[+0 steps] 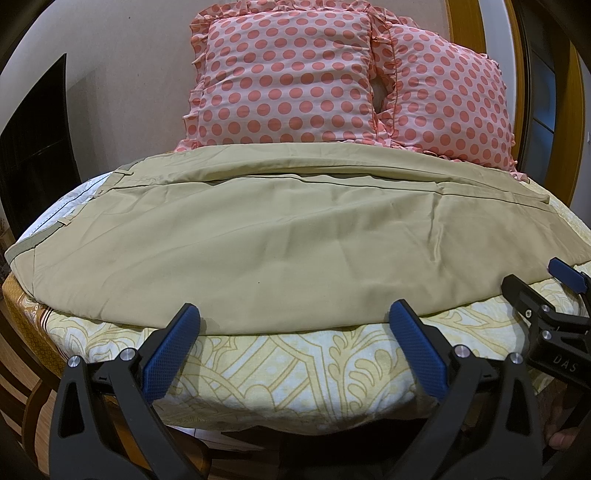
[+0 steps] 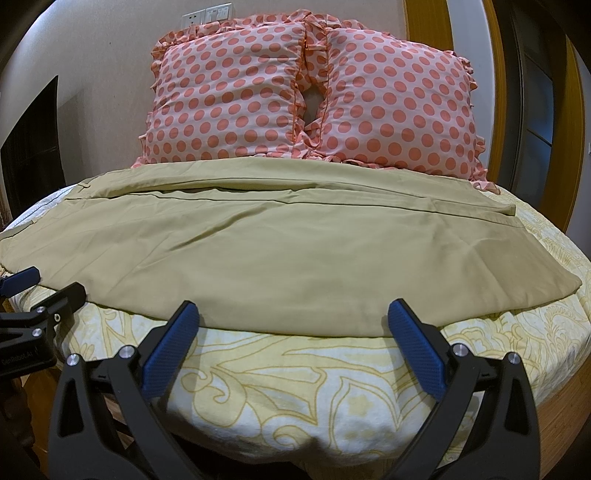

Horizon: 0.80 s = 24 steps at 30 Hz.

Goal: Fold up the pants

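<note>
Khaki pants lie flat across the bed, waistband left, legs stacked in front of 2 pillows. Left gripper and right gripper both spread wide, empty, at the near edge. Looks pre-grasp: next, pinch that edge.

khaki pants; pink coral-dotted pillows; cream yellow-scrolled sheet; blue-padded black fingers.

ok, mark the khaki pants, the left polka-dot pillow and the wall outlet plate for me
khaki cotton pants (image 1: 280,236), left wrist view, middle of the upper leg panel.
left pink polka-dot ruffled pillow (image 2: 225,103), right wrist view, centre of its face.
white wall outlet plate (image 2: 208,16), right wrist view, plate centre.
</note>
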{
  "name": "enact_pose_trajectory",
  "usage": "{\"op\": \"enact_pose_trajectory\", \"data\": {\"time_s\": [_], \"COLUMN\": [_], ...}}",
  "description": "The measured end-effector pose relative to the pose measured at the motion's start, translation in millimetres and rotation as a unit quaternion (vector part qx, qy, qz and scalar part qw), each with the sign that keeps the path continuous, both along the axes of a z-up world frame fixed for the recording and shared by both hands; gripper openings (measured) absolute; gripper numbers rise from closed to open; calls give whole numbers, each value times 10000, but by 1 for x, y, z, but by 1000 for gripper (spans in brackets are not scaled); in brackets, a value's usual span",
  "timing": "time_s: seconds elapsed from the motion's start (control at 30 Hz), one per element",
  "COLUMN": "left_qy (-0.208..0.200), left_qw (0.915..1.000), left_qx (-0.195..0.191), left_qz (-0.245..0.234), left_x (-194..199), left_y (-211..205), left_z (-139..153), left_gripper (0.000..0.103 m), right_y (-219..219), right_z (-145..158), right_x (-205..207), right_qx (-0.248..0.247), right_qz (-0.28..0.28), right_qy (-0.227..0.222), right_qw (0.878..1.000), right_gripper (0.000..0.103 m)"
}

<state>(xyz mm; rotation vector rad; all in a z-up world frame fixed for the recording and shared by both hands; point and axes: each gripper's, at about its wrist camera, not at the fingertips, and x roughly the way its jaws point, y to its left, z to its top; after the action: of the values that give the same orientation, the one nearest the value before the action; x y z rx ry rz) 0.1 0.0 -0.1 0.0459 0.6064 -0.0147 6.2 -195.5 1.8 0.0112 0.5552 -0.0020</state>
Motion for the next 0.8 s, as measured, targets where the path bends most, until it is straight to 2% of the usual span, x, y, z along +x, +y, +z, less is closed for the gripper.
{"op": "enact_pose_trajectory", "data": {"time_s": [0.43, 0.5, 0.57, 0.7, 0.8], "left_qy": [44, 160, 196, -246, -418], "left_qw": [10000, 9999, 9997, 9997, 9990], "left_qx": [-10, 3, -68, -60, -163], "left_qz": [-14, -18, -90, -74, 50], "left_x": [0, 1, 0, 3, 23], "left_y": [0, 1, 4, 8, 13], "left_z": [0, 5, 12, 43, 64], "left_gripper": [102, 102, 102, 102, 102], "right_y": [2, 2, -10, -47, -94], "right_z": [-3, 0, 19, 67, 103], "right_x": [-3, 0, -3, 12, 59], "right_qx": [-2, -1, 42, 345, 440], "right_qz": [22, 98, 82, -113, -561], "right_qy": [-15, 130, 206, -201, -256], "right_qw": [10000, 9999, 9997, 9991, 9971], "right_gripper": [101, 101, 101, 101, 101]}}
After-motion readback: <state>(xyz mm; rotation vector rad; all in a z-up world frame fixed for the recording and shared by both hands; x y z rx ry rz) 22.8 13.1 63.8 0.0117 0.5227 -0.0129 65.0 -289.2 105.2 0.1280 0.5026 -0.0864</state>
